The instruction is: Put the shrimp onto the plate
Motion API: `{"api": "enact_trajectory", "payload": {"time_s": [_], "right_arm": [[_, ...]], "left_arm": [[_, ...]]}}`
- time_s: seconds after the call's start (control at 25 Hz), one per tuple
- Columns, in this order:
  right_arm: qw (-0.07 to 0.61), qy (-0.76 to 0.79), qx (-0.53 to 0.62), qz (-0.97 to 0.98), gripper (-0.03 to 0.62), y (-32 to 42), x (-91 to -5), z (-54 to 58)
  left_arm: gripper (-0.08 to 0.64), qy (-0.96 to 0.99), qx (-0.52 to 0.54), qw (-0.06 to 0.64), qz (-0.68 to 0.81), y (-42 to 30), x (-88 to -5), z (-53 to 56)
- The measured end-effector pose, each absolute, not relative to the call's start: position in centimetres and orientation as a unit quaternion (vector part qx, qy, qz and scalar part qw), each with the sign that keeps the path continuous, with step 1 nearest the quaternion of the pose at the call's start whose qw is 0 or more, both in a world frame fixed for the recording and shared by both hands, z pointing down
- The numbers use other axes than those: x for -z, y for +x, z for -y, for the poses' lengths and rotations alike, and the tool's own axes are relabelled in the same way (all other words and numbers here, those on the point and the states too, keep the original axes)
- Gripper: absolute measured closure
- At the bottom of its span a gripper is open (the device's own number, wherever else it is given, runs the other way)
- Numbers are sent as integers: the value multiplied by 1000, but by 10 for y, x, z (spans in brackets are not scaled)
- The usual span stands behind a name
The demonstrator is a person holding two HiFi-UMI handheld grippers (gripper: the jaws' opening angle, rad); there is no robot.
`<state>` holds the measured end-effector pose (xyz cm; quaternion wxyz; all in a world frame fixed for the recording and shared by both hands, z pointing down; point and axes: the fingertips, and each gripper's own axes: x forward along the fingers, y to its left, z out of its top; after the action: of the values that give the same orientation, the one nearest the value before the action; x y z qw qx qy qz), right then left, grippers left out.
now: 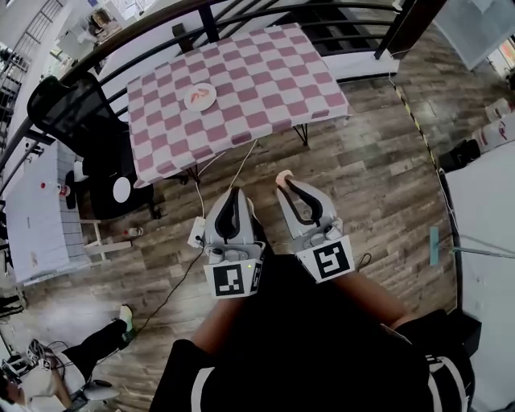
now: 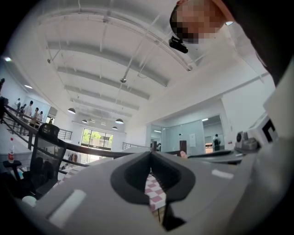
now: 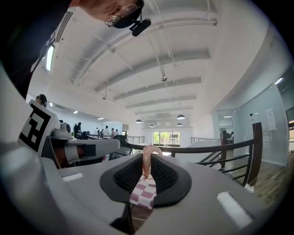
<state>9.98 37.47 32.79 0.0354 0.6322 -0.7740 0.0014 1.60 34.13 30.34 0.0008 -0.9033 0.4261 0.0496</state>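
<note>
A pink shrimp (image 3: pixel 147 161) stands upright, pinched between the jaws of my right gripper (image 3: pixel 148 158). In the head view the shrimp (image 1: pixel 283 176) pokes out at the tip of the right gripper (image 1: pixel 286 183), held over the wooden floor short of the table. My left gripper (image 1: pixel 233 192) is beside it, shut with nothing in it; its jaws meet at the tip (image 2: pixel 150 155). The white plate (image 1: pixel 200 97), with something reddish on it, lies on the pink-and-white checkered table (image 1: pixel 265 88), well ahead of both grippers.
A black office chair (image 1: pixel 68 109) stands left of the table. A dark curved railing (image 1: pixel 241 20) runs behind it. A white table (image 1: pixel 32 209) is at the left, and a person sits low at bottom left (image 1: pixel 48 378). A cable and white adapter (image 1: pixel 196 232) lie on the floor.
</note>
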Motion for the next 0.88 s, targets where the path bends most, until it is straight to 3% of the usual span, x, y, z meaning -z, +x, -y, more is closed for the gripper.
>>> {"api": "enact_trajectory", "payload": {"time_s": [0.88], "right_arm": [[55, 611, -47, 788, 538, 51, -333, -102]], "left_arm": [[551, -904, -20, -41, -425, -22, -315, -87]]}}
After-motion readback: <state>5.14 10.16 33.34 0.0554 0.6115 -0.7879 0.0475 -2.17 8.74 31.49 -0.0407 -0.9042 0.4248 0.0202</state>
